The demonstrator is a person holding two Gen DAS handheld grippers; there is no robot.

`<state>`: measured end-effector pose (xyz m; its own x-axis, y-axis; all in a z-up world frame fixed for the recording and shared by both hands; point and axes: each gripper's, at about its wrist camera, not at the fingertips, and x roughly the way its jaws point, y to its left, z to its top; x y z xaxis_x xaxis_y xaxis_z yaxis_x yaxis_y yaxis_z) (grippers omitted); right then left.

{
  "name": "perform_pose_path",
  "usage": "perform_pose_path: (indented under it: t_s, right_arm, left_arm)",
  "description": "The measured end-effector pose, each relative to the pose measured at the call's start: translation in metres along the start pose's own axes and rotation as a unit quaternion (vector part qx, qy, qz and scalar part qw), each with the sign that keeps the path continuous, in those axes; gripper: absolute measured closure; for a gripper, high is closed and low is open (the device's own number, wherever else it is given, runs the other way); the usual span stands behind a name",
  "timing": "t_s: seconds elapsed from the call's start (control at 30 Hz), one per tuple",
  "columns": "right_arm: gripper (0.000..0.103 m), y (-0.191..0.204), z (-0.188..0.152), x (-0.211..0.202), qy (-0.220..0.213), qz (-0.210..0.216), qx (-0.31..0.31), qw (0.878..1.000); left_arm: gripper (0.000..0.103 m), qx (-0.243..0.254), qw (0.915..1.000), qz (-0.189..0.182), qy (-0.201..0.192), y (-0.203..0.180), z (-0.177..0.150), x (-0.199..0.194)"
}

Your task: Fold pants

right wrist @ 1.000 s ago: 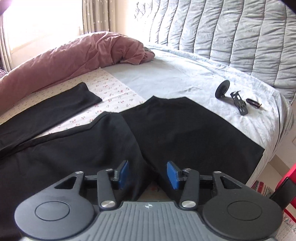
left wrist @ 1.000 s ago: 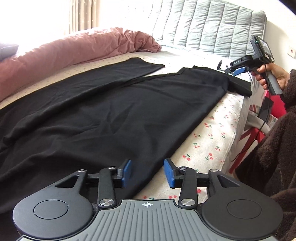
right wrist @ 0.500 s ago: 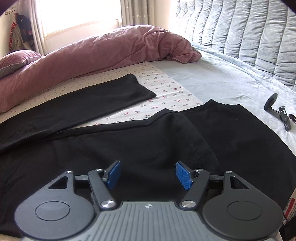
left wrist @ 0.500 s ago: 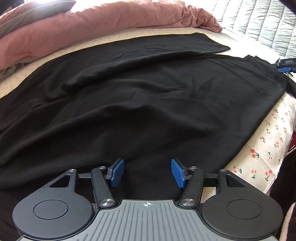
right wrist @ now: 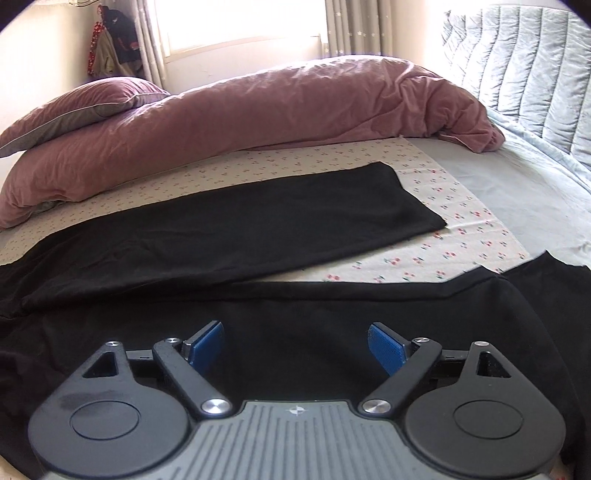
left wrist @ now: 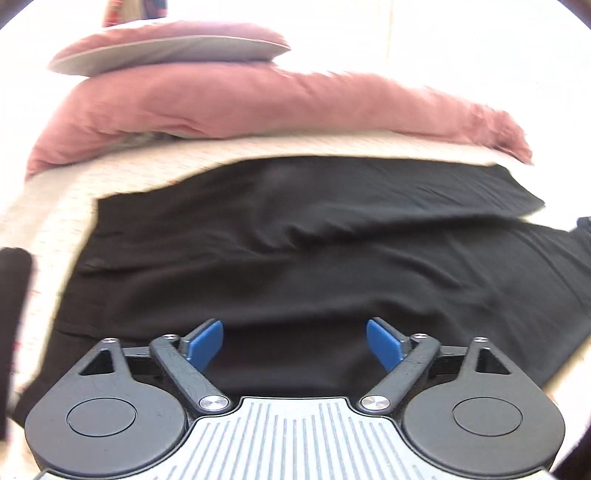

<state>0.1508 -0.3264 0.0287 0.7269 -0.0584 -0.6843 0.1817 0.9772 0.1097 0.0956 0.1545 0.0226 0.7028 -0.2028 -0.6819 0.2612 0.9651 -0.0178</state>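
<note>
Zero folds done: black pants [right wrist: 280,221] lie spread flat on the bed [right wrist: 480,192], legs apart, both grippers' jaws wide apart over the near leg, gripping nothing.

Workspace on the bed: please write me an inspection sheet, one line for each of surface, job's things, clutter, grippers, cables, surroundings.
Surface: bed with cherry-print sheet and a grey cover at the right.
Job's things: black pants spread flat, two legs lying apart, not yet folded.
Clutter: pink duvet bunched along the far side; pink-grey pillow resting on its left end.
Grippers: left gripper open over the pants; right gripper open over the nearer leg; neither holds cloth.
Cables: nothing seen.
Surroundings: window with curtains; padded grey headboard; clothes hanging in the corner.
</note>
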Motion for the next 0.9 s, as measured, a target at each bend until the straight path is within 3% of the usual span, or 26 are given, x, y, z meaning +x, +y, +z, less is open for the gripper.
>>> perform_pose_path:
  t_s: [0.13, 0.4, 0.67, 0.9]
  right_arm:
    - [0.008, 0.035, 0.025, 0.013, -0.001, 0.041, -0.039, 0.998]
    - [0.005, 0.106, 0.062, 0.059, 0.012, 0.121, -0.114, 0.986]
    - [0.004, 0.162, 0.089, 0.132, 0.036, 0.187, -0.162, 0.968]
    - [0.004, 0.2, 0.101, 0.183, 0.034, 0.211, -0.184, 0.959]
  left_arm:
    - [0.005, -0.014, 0.9992, 0.037, -0.005, 0.027, 0.026, 0.009]
    - [0.005, 0.012, 0.9939, 0.109, -0.017, 0.081, 0.066, 0.045]
    - [0.005, 0.035, 0.991, 0.128, -0.014, 0.119, 0.102, 0.123]
    - [0.005, 0.057, 0.9935, 0.096, -0.021, 0.112, 0.134, 0.199]
